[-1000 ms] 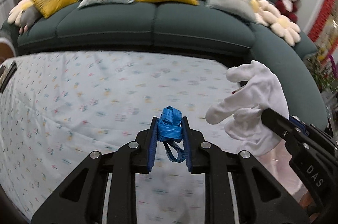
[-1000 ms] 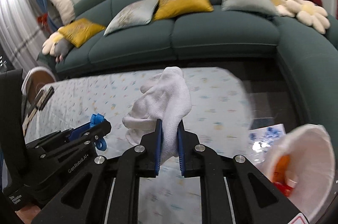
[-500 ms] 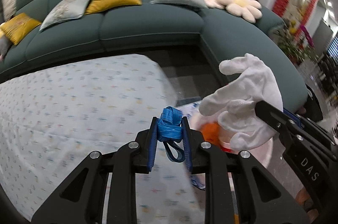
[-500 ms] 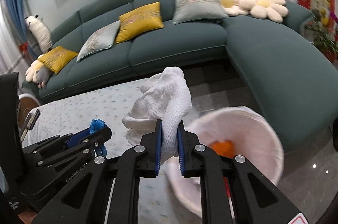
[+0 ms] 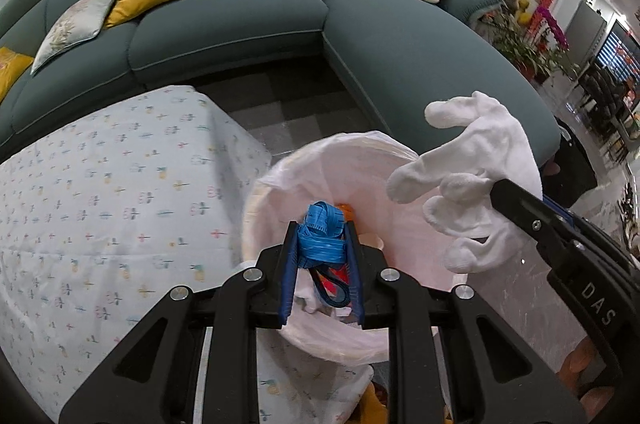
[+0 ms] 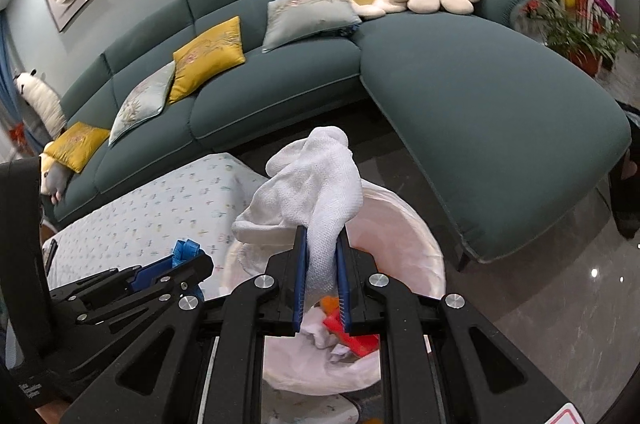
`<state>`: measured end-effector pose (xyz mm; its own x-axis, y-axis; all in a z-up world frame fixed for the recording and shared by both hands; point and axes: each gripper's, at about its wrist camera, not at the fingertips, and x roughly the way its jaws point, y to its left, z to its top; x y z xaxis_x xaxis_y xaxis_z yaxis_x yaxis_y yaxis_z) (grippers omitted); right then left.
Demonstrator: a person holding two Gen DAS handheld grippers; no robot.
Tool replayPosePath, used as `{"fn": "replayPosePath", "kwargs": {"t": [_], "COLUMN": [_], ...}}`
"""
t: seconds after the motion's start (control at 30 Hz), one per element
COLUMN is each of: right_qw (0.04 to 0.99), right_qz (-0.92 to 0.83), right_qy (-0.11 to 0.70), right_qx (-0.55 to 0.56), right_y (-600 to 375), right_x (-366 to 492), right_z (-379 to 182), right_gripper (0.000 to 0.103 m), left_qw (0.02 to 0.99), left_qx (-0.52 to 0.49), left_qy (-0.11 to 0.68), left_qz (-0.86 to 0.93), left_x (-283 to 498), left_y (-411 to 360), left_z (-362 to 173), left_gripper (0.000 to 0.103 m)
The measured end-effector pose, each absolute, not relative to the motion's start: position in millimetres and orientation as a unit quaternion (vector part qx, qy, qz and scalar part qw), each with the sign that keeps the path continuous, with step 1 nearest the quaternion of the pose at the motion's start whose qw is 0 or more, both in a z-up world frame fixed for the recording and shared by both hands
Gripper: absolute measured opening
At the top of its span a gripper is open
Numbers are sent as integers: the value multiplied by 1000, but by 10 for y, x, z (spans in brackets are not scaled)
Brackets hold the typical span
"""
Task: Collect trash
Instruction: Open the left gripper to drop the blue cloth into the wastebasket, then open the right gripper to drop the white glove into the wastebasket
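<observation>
My left gripper [image 5: 322,244] is shut on a bundled blue strap [image 5: 323,236] and holds it over the open mouth of a bin lined with a white bag [image 5: 404,183]. My right gripper [image 6: 322,248] is shut on a white cloth glove [image 6: 316,183] and holds it above the same bin [image 6: 416,228]. The glove also shows at the right of the left wrist view [image 5: 476,179]. The left gripper and its strap [image 6: 185,251] show at the lower left of the right wrist view. Orange and red scraps [image 6: 352,336] and crumpled paper lie in the bin.
The table with a patterned light cloth [image 5: 100,207] ends just left of the bin. A dark green corner sofa [image 6: 460,75] with cushions and plush toys curves behind and to the right. Glossy grey floor [image 6: 560,304] lies to the right.
Both grippers have swung right off the table with their loads. The lined bin has come under them and now fills the middle of both views.
</observation>
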<state>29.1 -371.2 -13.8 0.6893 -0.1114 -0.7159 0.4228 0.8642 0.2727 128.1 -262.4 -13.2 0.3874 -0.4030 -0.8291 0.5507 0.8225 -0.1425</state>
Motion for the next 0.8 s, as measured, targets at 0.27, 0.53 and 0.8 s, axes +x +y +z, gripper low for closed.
{"fn": "replayPosePath", "kwargs": {"t": [0.27,0.53,0.8], "right_qw": [889,888,892], "right_qz": [-153,-148,-135], "right_qy": [368,369,374], "right_qx": [225,231,216], "right_y": [-3826,-3821,-3708], "right_x": [288,376,467], "right_z": [-254,-273,-260], "right_gripper": [13,16,21], "left_qw": [829,832,838], "left_qx": [89,85,86], "left_qy": [479,481,478], "left_qz": [-277,-262,-248], "left_x": [1271,1310,1348], "left_y": [-2768,-2709,-2594], "left_z": [-243,-279,-266], "left_gripper": [41,54,58]}}
